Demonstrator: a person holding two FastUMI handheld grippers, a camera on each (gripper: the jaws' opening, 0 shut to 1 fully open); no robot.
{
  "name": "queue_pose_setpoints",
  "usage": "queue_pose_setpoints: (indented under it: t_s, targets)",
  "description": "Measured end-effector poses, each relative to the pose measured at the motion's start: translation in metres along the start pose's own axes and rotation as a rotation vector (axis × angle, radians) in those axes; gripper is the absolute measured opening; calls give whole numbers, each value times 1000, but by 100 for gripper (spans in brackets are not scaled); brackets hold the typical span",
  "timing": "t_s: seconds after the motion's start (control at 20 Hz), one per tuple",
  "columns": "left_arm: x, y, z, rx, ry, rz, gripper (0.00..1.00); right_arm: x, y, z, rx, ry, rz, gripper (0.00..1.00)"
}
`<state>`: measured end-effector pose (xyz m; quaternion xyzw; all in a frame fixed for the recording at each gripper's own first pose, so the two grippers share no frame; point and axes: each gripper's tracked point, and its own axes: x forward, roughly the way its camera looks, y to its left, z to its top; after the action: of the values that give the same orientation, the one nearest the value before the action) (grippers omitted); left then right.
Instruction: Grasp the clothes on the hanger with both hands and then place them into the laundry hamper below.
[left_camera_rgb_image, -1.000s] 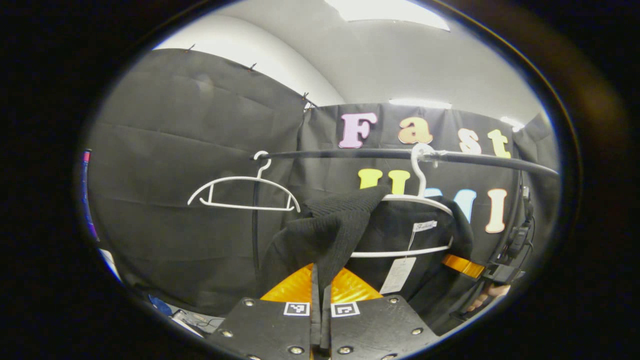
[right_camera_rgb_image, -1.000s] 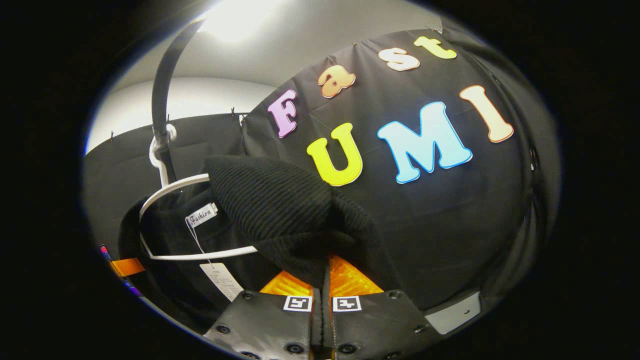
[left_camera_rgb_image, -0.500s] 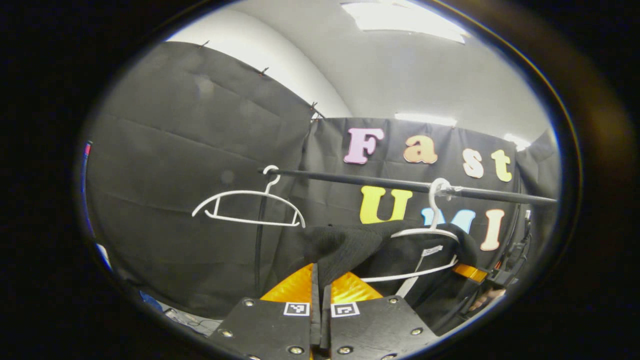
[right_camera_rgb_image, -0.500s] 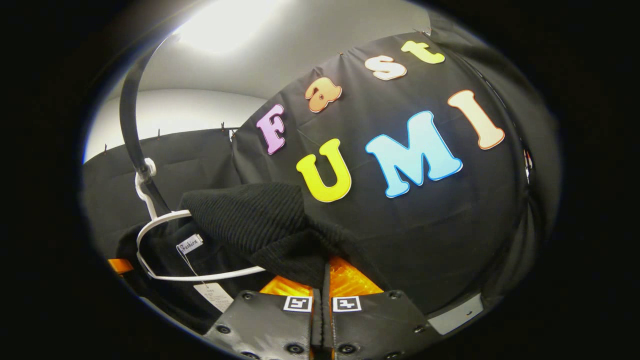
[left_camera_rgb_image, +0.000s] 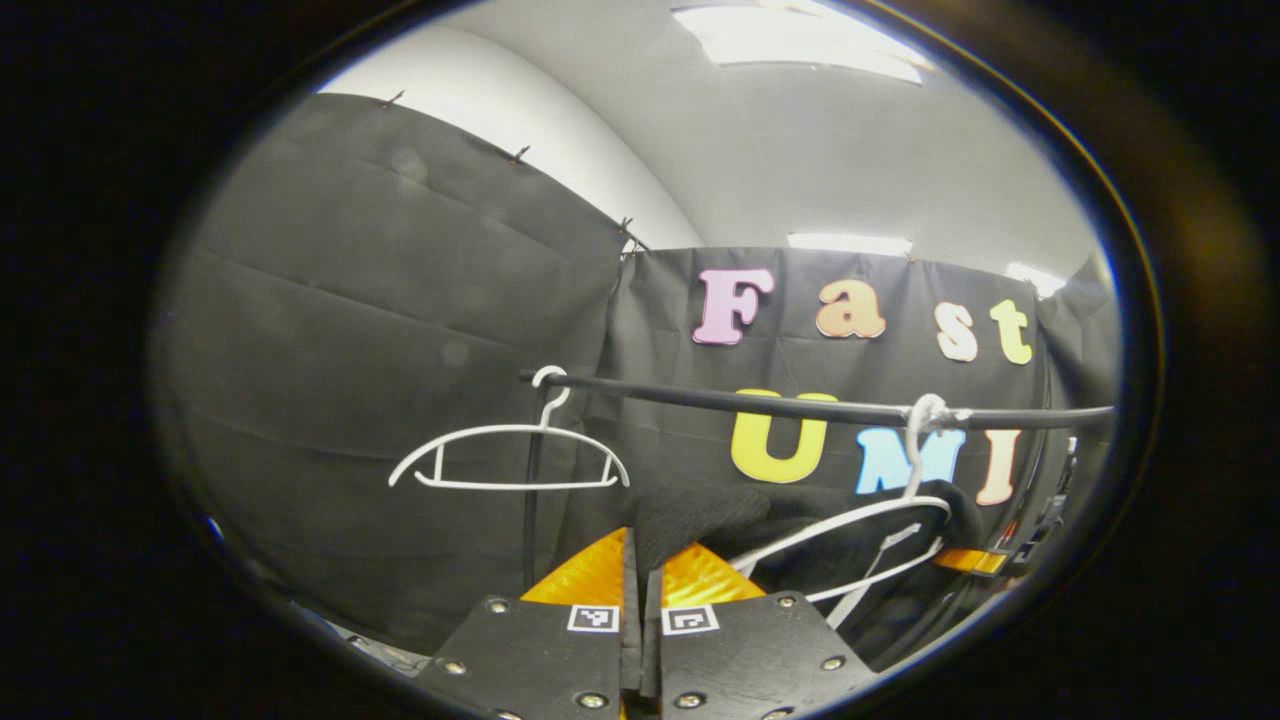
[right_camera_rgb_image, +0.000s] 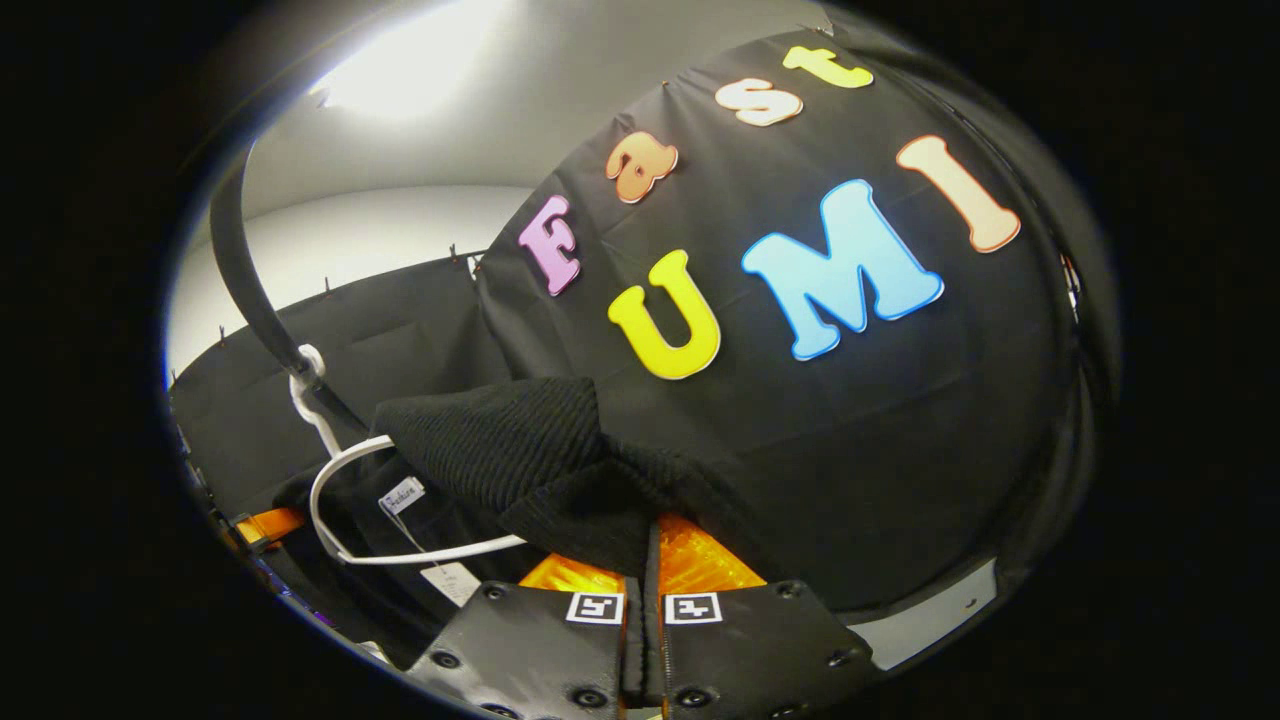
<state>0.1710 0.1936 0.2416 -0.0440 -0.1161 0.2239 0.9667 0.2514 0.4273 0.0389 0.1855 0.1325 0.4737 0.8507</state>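
Both the left gripper (left_camera_rgb_image: 640, 560) and right gripper (right_camera_rgb_image: 650, 545) were clamped on the garment (right_camera_rgb_image: 500, 460), partly draped on its hanger (right_camera_rgb_image: 345, 500) near the rail's (left_camera_rgb_image: 760, 402) end, where a snagged neckline risked dragging the hanger off.

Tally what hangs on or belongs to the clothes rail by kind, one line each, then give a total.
White hangers: 2, a bare hanger and a hanger with the black garment on it.
Black garments: 1
Paper tags: 1, the tag on the garment.
Rails: 1, the black rail.
Total: 5
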Motion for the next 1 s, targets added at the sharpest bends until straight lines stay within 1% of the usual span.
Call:
queue_pose_setpoints:
  t_s: [0.15,0.3,0.4,0.5,0.65,0.8,1.0]
  targets:
    - [19,7,1,14,14,-13,0,-11,1,1,-7,48,54,1]
    - [33,12,-9,-3,40,-20,1,-22,7,11,-21,32,81,1]
    - [40,14,-17,-27,56,-26,1,-23,1,25,-19,-4,60,0]
    - [41,13,-23,-65,63,-52,2,-24,-3,38,-2,-53,34,1]
    - [46,24,-39,-104,73,-100,2,-14,-13,51,-62,-132,-35,0]
    - [51,27,-57,-139,84,-124,1,4,-20,59,-129,-200,-87,0]
    - [59,21,-78,-202,120,-157,1,26,-31,53,-208,-212,-141,0]
